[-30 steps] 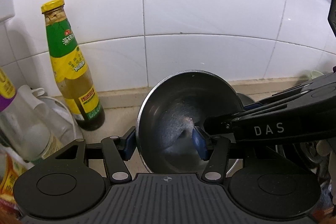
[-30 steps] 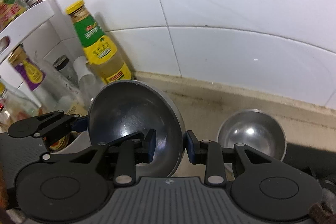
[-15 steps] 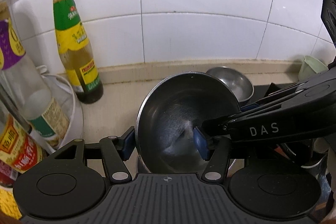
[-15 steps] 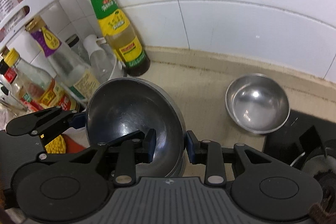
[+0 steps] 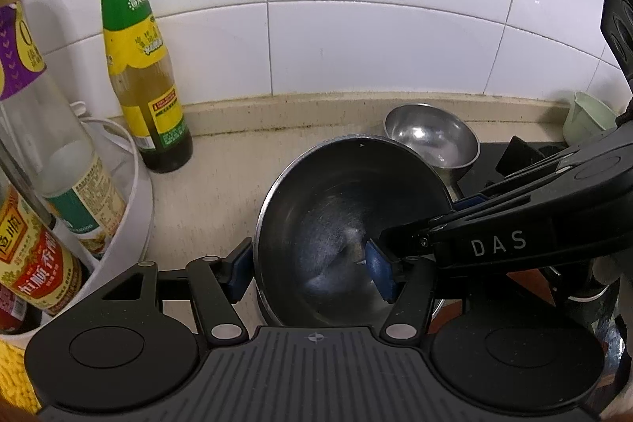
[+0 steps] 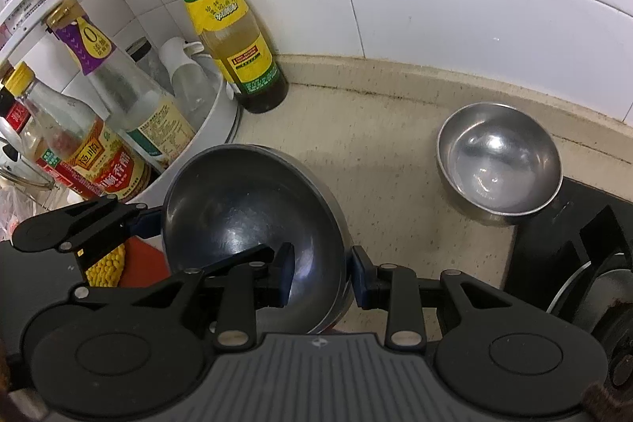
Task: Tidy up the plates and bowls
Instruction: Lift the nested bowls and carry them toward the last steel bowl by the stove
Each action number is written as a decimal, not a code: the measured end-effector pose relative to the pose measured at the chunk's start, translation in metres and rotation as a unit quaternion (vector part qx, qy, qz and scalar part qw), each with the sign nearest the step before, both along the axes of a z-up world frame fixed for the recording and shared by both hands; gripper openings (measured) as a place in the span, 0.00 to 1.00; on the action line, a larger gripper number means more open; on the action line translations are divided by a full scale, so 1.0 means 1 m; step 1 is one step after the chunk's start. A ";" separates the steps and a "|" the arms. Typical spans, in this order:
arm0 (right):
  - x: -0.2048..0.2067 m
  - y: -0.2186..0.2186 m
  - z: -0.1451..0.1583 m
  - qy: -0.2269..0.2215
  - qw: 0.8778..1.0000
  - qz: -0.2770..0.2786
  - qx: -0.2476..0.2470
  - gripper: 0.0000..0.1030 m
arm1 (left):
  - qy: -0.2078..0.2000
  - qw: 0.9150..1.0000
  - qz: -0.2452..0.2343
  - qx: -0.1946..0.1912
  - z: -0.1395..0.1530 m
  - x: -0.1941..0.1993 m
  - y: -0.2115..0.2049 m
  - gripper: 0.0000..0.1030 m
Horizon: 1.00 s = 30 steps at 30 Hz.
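Note:
A large steel bowl (image 5: 340,224) hangs above the counter, tilted, held by both grippers. My left gripper (image 5: 312,265) has one finger outside the left rim and one inside. My right gripper (image 6: 322,273) is shut on the bowl's right rim (image 6: 340,248), one finger inside and one outside; its arm shows in the left wrist view (image 5: 514,236). A smaller steel bowl (image 6: 498,161) sits empty on the beige counter to the right, near the wall; it also shows in the left wrist view (image 5: 431,137).
A green-labelled sauce bottle (image 6: 229,26) stands by the tiled wall. A white round rack (image 6: 213,105) with several bottles is at the left. A black stove (image 6: 573,244) lies at the right. A pale green cup (image 5: 585,117) stands at the far right.
Both grippers have drawn back and up from the wall with the large bowl. More of the counter, the rack and the small bowl has come into view.

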State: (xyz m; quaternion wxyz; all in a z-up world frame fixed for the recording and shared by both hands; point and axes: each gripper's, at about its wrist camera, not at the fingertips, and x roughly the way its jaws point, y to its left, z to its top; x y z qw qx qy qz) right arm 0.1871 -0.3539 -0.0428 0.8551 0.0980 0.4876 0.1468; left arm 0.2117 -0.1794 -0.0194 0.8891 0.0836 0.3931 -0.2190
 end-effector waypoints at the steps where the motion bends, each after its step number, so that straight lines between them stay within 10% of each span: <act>1: 0.000 0.000 -0.001 0.002 1.000 0.001 0.000 0.27 | 0.002 1.000 0.000 0.000 -0.001 0.001 0.000 0.64; 30: 0.018 0.012 -0.021 0.041 0.999 0.006 -0.013 0.29 | 0.039 0.999 -0.002 0.006 -0.021 0.021 0.002 0.65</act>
